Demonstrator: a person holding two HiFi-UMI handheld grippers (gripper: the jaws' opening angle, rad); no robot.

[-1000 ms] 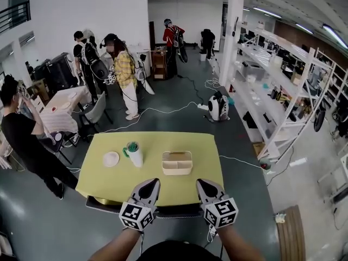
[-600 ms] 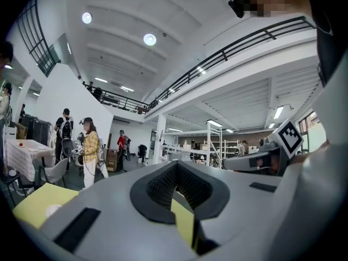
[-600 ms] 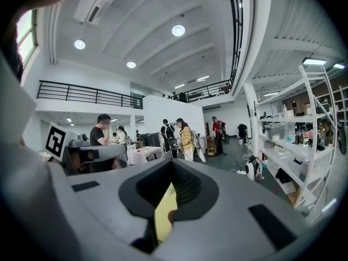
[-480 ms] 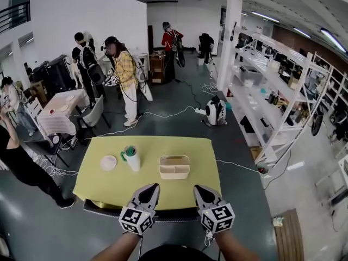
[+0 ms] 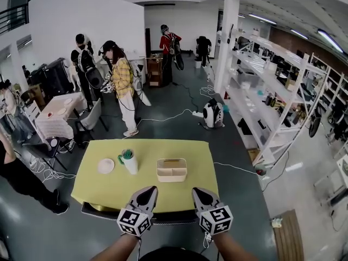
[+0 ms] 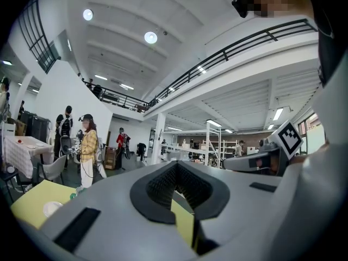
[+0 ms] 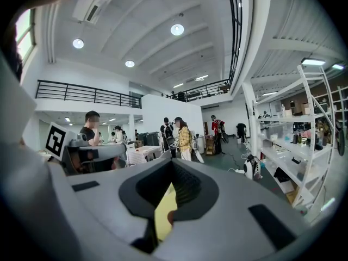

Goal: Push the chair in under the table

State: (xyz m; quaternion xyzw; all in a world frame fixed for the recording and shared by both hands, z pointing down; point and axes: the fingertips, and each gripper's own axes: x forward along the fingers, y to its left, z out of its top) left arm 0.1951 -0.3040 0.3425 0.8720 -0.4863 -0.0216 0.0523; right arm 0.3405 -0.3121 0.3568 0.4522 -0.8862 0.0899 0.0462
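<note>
A square table covered in yellow cloth (image 5: 201, 162) holds a few dishes. At the table's near edge only the backrest of a dark chair (image 5: 168, 217) shows, the rest beneath the tabletop. Over that edge, the left gripper (image 5: 149, 191) and right gripper (image 5: 198, 192) sit side by side, jaws pressed together, empty.

- Person in black (image 5: 19, 178) has moved from 9 toward 8 o'clock and is now half cut by the edge.
- Person in yellow (image 5: 122, 78), at 11 o'clock, has stepped nearer the table (image 5: 109, 192).
- Person in light top (image 5: 11, 109) now shows at 9 o'clock.
</note>
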